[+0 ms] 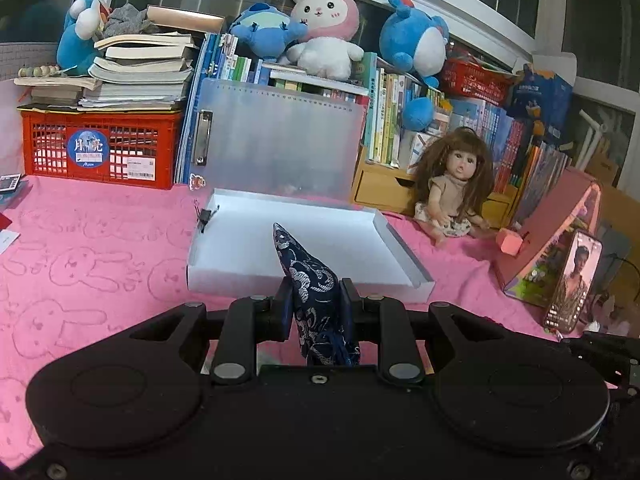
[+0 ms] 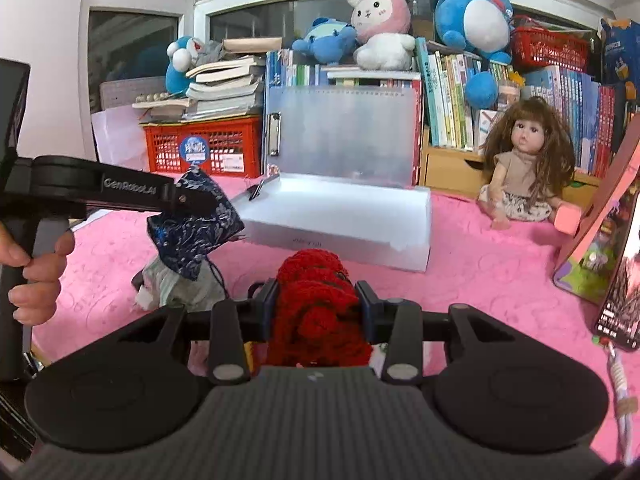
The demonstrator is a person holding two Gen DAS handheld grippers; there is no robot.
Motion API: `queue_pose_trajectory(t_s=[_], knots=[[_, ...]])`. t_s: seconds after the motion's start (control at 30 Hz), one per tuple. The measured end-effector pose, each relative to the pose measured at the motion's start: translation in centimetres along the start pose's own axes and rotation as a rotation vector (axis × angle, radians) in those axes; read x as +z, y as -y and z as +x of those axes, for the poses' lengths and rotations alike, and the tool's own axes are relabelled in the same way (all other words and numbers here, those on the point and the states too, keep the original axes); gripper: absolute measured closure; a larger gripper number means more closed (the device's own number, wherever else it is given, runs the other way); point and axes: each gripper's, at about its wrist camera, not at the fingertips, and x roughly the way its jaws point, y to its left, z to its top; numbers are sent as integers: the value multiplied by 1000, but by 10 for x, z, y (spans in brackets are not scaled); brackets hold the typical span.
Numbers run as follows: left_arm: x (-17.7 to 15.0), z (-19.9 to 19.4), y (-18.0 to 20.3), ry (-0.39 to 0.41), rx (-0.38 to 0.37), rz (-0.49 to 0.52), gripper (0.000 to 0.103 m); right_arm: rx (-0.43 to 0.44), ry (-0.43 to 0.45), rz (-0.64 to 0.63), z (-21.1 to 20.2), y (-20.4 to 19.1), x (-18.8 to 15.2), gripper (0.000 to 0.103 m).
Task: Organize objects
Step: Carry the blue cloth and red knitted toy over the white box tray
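While "GenRobot.AI"-marked left tool [image 2: 188, 200] clamps blue pouch [image 1: 316, 292], right tool [image 2: 316, 304] clamps red knit [image 2: 316, 300].

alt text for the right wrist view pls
The right gripper is shut on a red knitted bundle above a pink cloth. At left, the left gripper holds a dark blue pouch near a white tray.
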Motion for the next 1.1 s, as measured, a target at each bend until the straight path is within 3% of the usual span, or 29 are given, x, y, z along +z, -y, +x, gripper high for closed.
queue_pose_trajectory(t_s=[0.53, 0.97, 1.1], knots=[[73, 48, -17, 15, -13, -14, 81, -1, -24, 83, 52, 37, 67, 58], [98, 144, -18, -32, 15, -22, 81, -8, -66, 224, 137, 69, 106, 58], [111, 176, -12, -31, -7, -36, 81, -31, -66, 244, 161, 79, 116, 58]])
